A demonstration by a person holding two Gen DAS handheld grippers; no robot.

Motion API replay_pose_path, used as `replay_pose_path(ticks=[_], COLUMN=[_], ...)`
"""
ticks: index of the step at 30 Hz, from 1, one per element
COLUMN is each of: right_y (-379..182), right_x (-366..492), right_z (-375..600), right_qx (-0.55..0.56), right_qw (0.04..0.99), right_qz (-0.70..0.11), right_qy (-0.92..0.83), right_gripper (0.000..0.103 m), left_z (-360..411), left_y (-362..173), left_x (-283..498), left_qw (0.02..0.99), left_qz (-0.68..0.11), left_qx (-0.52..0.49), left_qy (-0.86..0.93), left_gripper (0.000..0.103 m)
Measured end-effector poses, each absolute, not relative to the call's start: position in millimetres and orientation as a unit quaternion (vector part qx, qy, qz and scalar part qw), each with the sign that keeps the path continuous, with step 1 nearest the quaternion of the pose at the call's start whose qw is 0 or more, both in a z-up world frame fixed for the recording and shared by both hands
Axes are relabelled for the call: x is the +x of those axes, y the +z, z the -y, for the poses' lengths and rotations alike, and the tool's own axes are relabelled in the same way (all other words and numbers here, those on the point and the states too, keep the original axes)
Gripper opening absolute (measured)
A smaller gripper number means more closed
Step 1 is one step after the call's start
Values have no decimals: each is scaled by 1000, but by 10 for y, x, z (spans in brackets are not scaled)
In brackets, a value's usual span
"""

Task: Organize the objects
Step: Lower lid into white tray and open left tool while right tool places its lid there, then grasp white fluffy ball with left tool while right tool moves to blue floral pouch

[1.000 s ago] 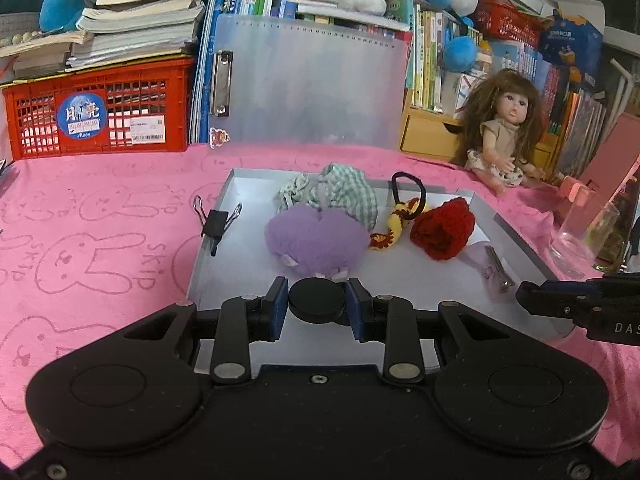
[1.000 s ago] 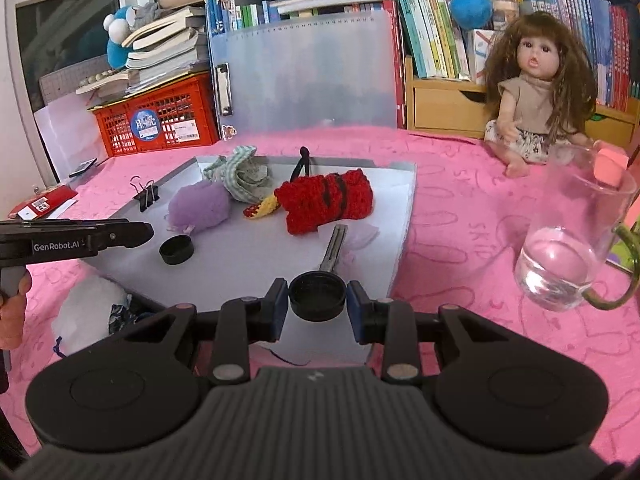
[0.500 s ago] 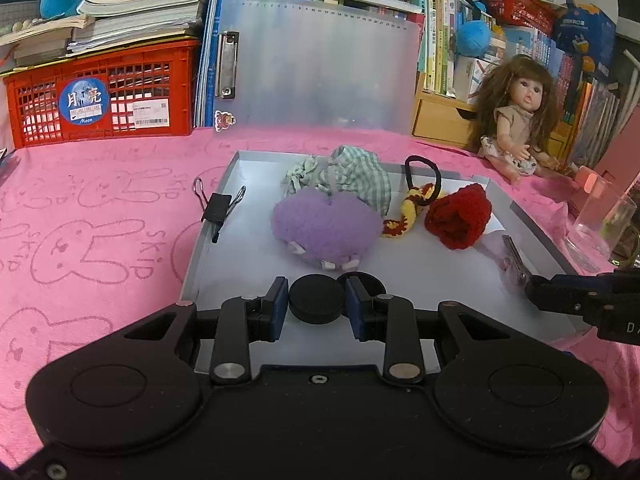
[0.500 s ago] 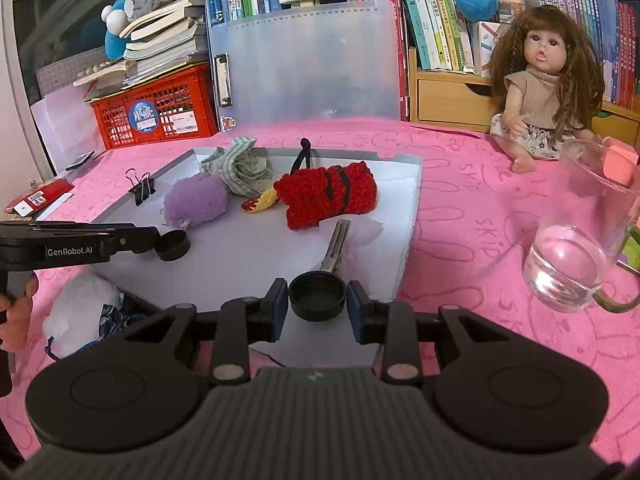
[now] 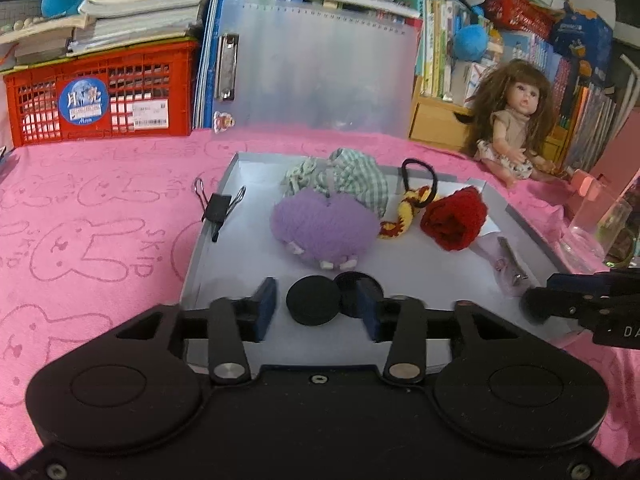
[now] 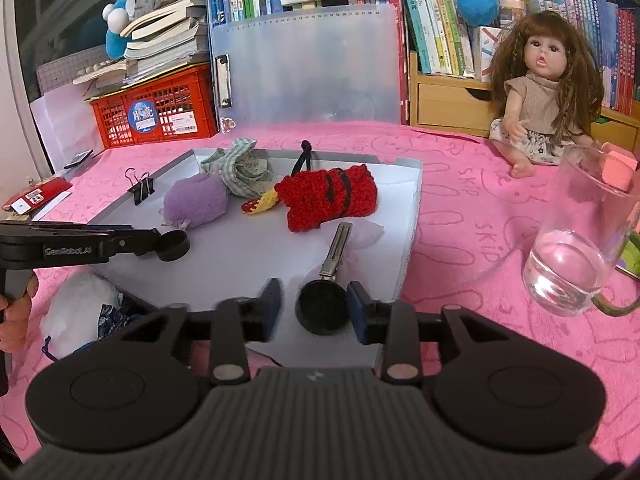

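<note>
Both grippers' jaws are opening, left gripper (image 5: 316, 306) and right gripper (image 6: 314, 308) releasing black caps (image 5: 313, 305); one could roll off the tray (image 5: 208, 248).

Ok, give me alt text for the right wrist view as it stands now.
The right gripper is opening around a small black round cap at the near edge of a grey tray. The tray holds a red crocheted piece, a purple plush, a metal hair clip and green checked cloth.
</note>
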State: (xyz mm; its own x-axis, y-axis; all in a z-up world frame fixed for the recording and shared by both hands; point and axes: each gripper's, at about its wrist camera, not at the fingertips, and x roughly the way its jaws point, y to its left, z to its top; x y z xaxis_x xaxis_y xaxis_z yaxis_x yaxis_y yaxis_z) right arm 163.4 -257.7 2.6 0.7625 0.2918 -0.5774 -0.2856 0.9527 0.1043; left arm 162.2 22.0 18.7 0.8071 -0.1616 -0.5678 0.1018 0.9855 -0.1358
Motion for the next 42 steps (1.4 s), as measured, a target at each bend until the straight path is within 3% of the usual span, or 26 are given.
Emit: replay_pose_path(ticks=[2,9,23,42], right_y=[39,136,251,-29], right_x=[1615,1473,798,569], right_z=[2583,2564,2407,2027], right_qx=[8,8,-43,-110], right_qw=[939,944,938,913], right_qz=[-306,-286,-207,-235], right_qy=[157,162,274,315], right_gripper=[66,74,96,100], left_z=[-212,-174,-171,-124], left_y=[232,379,373,208], left_x=[1560,1284,726,620], left_qw=[952,960,957,947], left_qz=[-293,-263,-257,-282], left_qx=[-43,-19,-5,-11], left_qy=[-74,-94,-137,-153], left_gripper=[53,68,77,78])
